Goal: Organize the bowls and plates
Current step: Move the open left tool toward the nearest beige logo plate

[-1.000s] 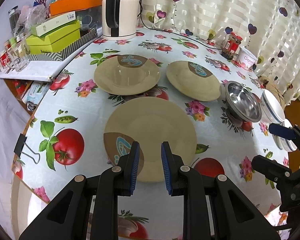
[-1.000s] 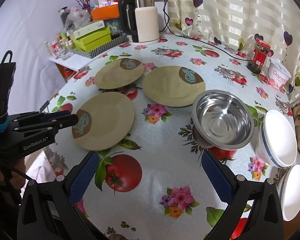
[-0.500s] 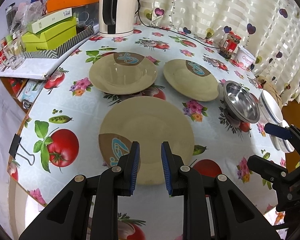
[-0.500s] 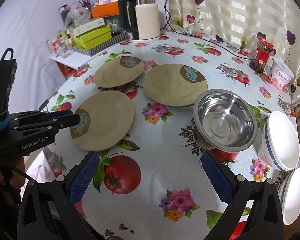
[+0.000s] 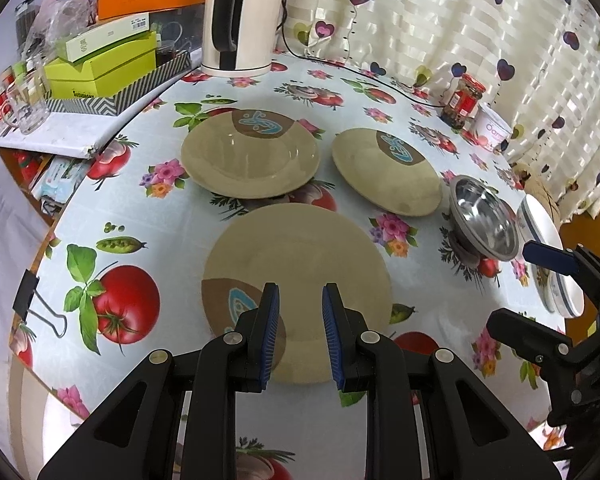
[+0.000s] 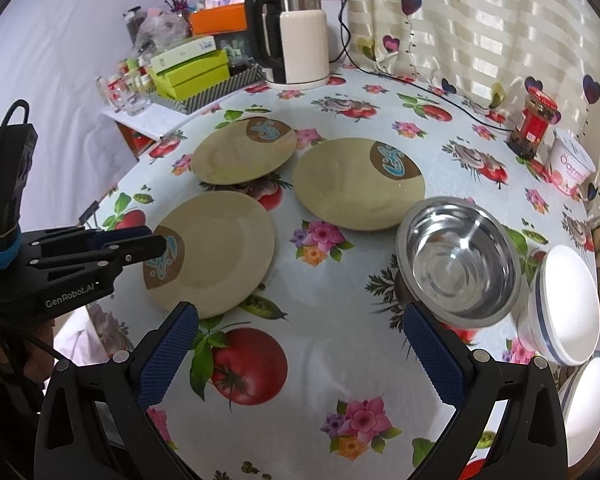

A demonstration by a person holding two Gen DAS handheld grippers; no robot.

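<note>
Beige stoneware, three plates lying flat on the fruit-print tablecloth (image 5: pixel 148 216): the near plate (image 5: pixel 300 280) toward the left front edge, the far-left plate (image 5: pixel 248 160) behind it, the far-right plate (image 5: pixel 384 172) more toward the table's middle. The steel bowl (image 6: pixel 460 264) is sitting toward the right edge, just beside a white bowl (image 6: pixel 568 304); a second white bowl (image 6: pixel 588 408) is lying at the front right edge.

The left gripper (image 5: pixel 300 332) is hanging over the near rim of the near plate, jaws narrowed to a slim gap, pinching nothing. Over the last second the near plate has been growing in the left wrist view, so the left gripper is closing in on it. The right gripper (image 6: pixel 300 356) is hovering wide open over bare cloth, short of the steel bowl, holding nothing and barely shifting.

Judgement: stacking has not begun; all the dishes are lying apart. The left side is lining up a rim grasp on the near plate, likely first to be lifted onto another. The flat rim offers little to bite.

Kettle (image 5: pixel 240 20) and jar (image 6: pixel 534 128) are standing along the far edge.
</note>
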